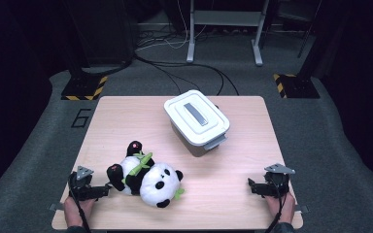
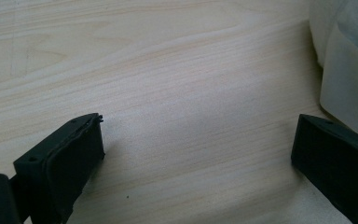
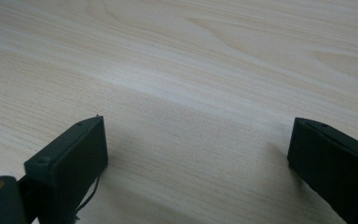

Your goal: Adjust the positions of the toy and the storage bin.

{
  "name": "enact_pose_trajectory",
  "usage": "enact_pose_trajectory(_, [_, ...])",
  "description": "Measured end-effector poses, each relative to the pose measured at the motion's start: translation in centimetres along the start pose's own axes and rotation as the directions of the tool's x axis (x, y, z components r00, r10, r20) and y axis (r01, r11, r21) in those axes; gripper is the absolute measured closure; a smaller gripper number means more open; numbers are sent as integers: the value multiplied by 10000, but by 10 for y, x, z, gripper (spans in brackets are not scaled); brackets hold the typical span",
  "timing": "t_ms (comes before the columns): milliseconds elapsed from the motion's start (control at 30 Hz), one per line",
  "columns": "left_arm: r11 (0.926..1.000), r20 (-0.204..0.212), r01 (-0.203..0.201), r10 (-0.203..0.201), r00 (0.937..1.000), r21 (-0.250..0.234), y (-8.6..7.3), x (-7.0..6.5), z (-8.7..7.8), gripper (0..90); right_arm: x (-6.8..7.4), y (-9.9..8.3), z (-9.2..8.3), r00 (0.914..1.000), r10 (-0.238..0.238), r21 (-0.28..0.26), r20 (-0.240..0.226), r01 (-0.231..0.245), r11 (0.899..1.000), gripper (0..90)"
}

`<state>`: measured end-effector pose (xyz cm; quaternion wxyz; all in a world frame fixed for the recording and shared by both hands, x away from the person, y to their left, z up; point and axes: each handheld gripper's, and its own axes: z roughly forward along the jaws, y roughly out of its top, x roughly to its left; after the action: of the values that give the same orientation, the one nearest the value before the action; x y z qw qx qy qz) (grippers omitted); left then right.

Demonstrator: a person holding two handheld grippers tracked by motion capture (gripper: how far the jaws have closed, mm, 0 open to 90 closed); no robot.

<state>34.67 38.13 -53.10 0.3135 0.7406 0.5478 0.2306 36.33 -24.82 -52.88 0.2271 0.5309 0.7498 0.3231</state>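
One soft black-and-white plush panda toy (image 1: 145, 178) is lying on the pale wooden table (image 1: 233, 194), just right of our left gripper (image 1: 108, 190); its long axis is running roughly left-right. One lidded white plastic box (image 1: 196, 121) is sitting behind. Our right gripper (image 1: 250, 185) is resting well apart. Both jaws are spread, grasping nothing.

White plush edge (image 2: 349, 70) cut off at the frame's right, forearms cropped by the high view's bottom edge
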Motion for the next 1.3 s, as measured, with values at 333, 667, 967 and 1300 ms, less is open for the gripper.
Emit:
enact_pose_trajectory(333, [10000, -6, 3, -3, 10000, -4, 0, 0, 0, 20, 0, 0, 0, 10000, -16, 41, -51, 16, 10000, 44])
enact_pose_trajectory(667, [10000, 10, -40, 40, 10000, 5, 0, 0, 0, 18, 0, 0, 0, 10000, 6, -22, 5, -6, 10000, 49])
enact_pose_trajectory(967, [10000, 15, -33, 33, 10000, 0, 0, 0, 0, 18, 1, 0, -1, 10000, -13, 63, 63, 12, 10000, 40])
enact_pose_trajectory(1300, [10000, 25, -56, 56, 10000, 0, 0, -1, 0, 19, 5, 4, -4, 10000, -8, 399, -72, 11, 9992, 21])
